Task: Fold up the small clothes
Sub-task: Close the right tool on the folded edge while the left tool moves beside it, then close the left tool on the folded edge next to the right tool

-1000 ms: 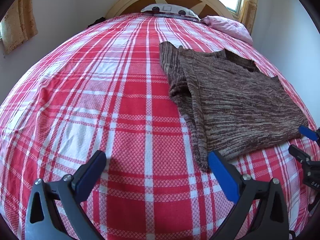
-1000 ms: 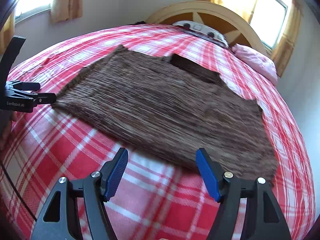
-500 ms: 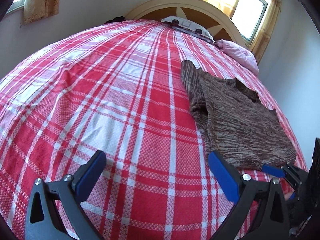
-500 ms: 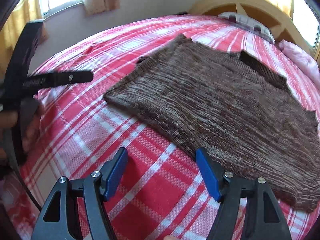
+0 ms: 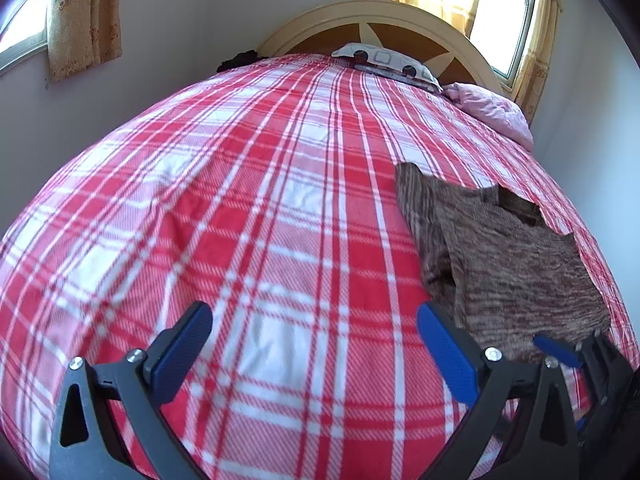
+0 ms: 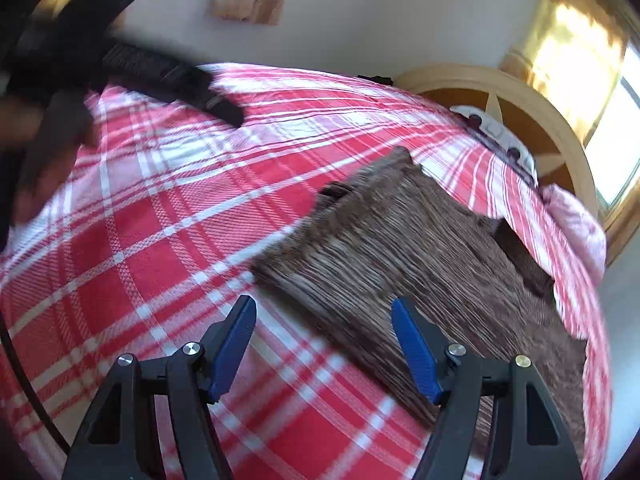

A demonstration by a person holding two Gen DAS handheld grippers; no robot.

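Sweater (image 6: 420,264) in mottled brown knit lies flat on a red plaid bedspread (image 6: 160,240), directly ahead of the right gripper (image 6: 324,344), whose blue pads stand spread and empty above the garment's near hem. Its long axis runs away from that gripper toward the headboard (image 6: 532,112). The left gripper (image 5: 316,356), also spread and holding nothing, hovers over bare plaid with the sweater off to its right. The right hand appears the nearer, likely best placed to take the hem corner just ahead.
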